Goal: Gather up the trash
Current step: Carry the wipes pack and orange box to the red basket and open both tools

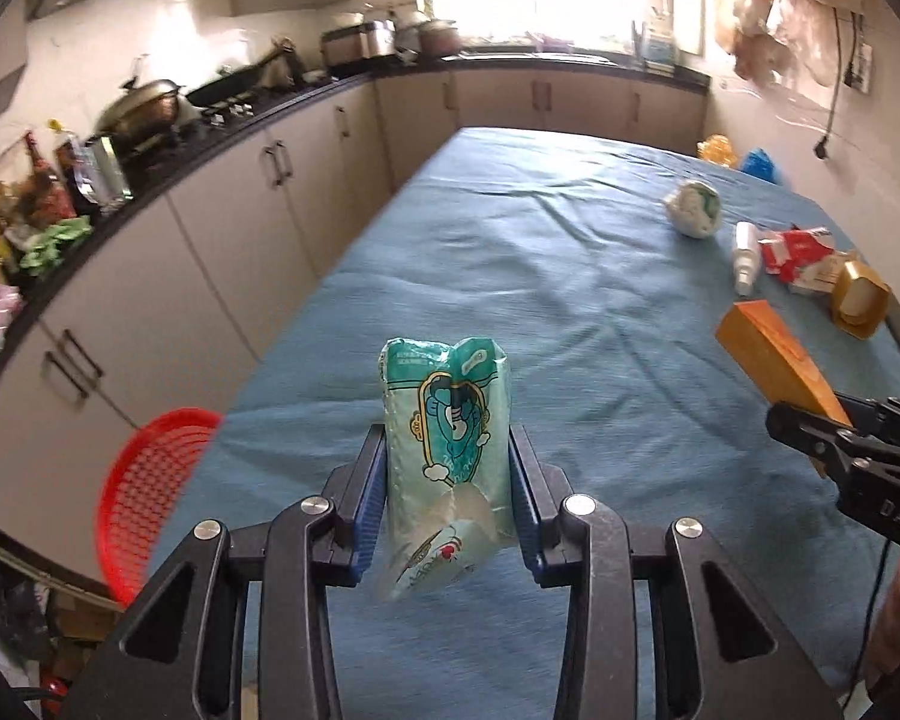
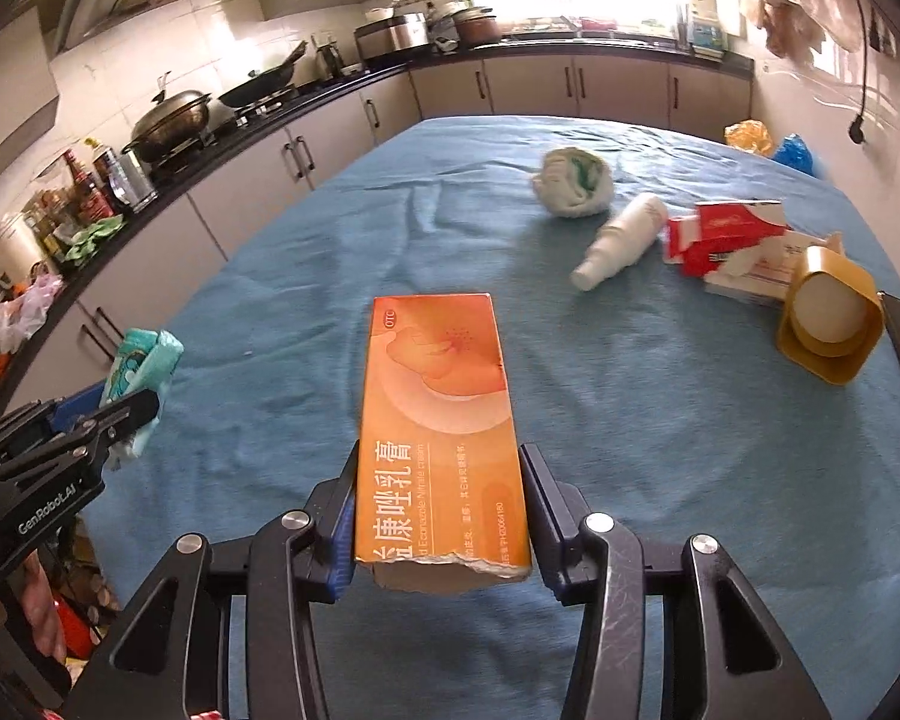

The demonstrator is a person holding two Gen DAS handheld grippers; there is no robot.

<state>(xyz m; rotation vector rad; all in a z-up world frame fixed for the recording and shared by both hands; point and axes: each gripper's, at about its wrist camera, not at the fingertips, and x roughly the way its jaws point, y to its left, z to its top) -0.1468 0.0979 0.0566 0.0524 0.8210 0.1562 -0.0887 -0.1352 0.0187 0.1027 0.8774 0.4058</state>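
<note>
Between left claw (image 1: 449, 450) fingers, teal packet (image 1: 447, 414) clamped upright, right claw (image 2: 437, 468) gripping orange box (image 2: 441, 420) lengthwise

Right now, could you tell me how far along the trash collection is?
Nothing shows as binned yet; the red basket sits beside the table. In hand: the left gripper holds a green wrapper, the right gripper an orange box. Left on the cloth: crumpled paper, white bottle, red box, gold lid.
</note>
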